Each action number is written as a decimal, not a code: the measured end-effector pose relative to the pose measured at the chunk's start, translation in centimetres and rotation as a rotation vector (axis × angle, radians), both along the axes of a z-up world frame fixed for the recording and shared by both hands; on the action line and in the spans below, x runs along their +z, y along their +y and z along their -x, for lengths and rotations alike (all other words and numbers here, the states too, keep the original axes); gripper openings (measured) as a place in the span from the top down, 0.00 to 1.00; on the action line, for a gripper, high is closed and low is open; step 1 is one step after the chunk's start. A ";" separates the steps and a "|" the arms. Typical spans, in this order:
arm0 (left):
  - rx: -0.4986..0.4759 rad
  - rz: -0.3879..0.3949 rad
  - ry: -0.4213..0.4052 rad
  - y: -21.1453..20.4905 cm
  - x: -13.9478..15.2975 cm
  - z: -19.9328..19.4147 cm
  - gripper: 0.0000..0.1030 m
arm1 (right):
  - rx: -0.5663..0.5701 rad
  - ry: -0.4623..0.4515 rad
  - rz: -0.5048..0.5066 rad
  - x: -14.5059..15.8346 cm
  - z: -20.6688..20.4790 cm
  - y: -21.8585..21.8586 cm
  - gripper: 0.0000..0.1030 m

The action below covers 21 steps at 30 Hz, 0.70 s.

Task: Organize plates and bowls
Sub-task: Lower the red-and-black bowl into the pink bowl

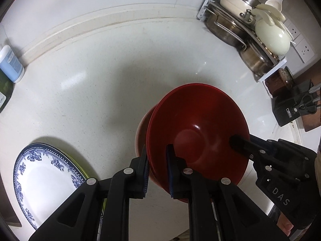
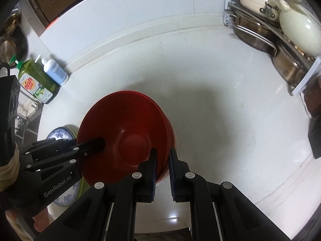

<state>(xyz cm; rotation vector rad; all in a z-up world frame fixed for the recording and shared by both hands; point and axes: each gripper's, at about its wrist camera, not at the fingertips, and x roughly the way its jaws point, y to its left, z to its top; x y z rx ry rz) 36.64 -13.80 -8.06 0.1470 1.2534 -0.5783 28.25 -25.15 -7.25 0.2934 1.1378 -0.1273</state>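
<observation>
Red, glossy plastic or melamine by the look of it: the stack of red bowls (image 1: 197,132) sits nested between my two tongs, above the white bench (image 1: 96,92), and I cannot tell whether its foot touches the bench or hangs just clear. I judge the stack light and stiff, unlikely to shatter, but its shiny walls look slippery, and nested bowls can slide apart if tipped, so the rim is the place to take hold, one side each. My left tongs (image 1: 157,168) straddle the near rim, one pad outside and one inside the top bowl, narrowed onto the rim. My right tongs (image 2: 162,168) do the same on the opposite side, pads close on either face of the wall, gripping it as far as I can see. Each tool reaches in low from the near edge of the bench, fingers angled forward and slightly down, the two handles spread to either side of the stack. The blue-and-white patterned plate (image 1: 46,180) lies on the bench just left of the bowls, seemingly on another greenish plate. A rack of pots (image 1: 250,30) stands well apart in the far right corner, and a dish soap bottle (image 2: 38,82) by the left wall.
</observation>
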 end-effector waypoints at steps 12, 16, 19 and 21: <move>-0.011 -0.023 0.012 -0.4 -1.1 -0.3 0.82 | -0.006 0.034 -0.040 -1.8 -0.1 -0.7 0.88; -0.027 -0.030 0.005 -0.7 -1.2 -0.1 0.79 | 0.003 0.051 -0.051 -2.4 -0.1 -0.6 0.87; -0.033 -0.032 -0.002 -0.9 -1.2 -0.1 0.75 | 0.011 0.050 -0.040 -2.3 -0.1 -0.5 0.87; -0.040 -0.028 -0.001 -0.8 -1.2 -0.2 0.73 | 0.012 0.049 -0.026 -2.3 -0.1 -0.5 0.87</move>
